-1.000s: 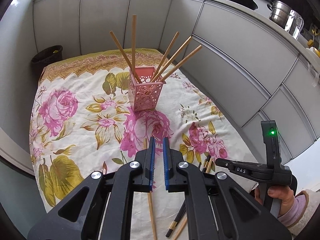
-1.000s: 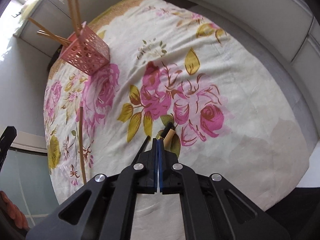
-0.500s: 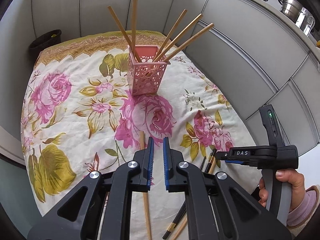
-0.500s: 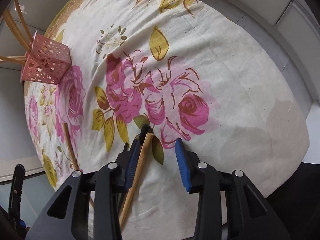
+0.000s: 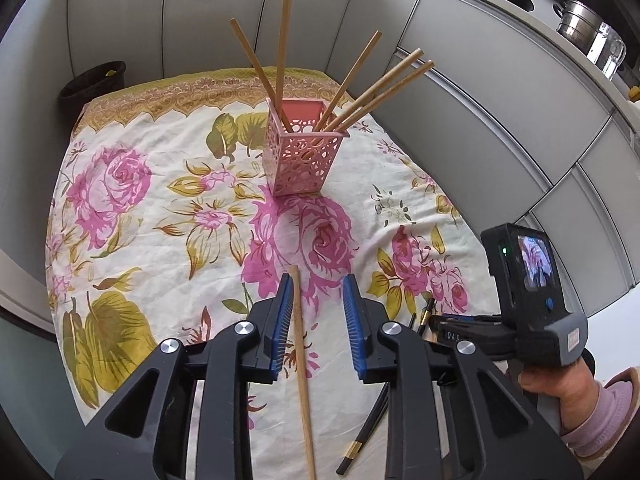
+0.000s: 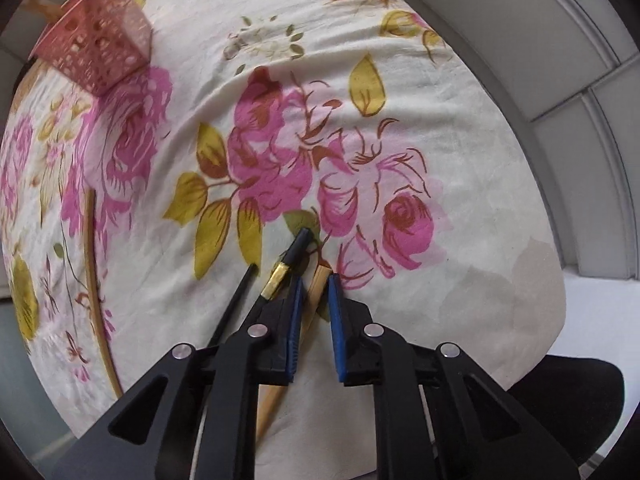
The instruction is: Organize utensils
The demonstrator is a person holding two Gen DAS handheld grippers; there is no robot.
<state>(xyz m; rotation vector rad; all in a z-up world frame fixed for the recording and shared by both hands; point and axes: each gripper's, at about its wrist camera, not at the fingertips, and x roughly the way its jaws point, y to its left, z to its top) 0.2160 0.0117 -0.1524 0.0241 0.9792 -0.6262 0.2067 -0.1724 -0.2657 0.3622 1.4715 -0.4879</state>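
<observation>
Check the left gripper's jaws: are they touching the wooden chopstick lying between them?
Apart. In the left wrist view the left gripper has just been opening; the wooden chopstick lies on the cloth between its jaws, with cloth showing on both sides.

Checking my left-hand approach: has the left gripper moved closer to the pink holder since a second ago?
Yes. The left gripper has come forward toward the pink holder, jaws just opening around a wooden chopstick.

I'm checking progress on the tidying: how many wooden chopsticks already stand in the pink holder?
5, all in the pink holder: two lean left, three fan right. Shorter ones may be hidden.
</observation>
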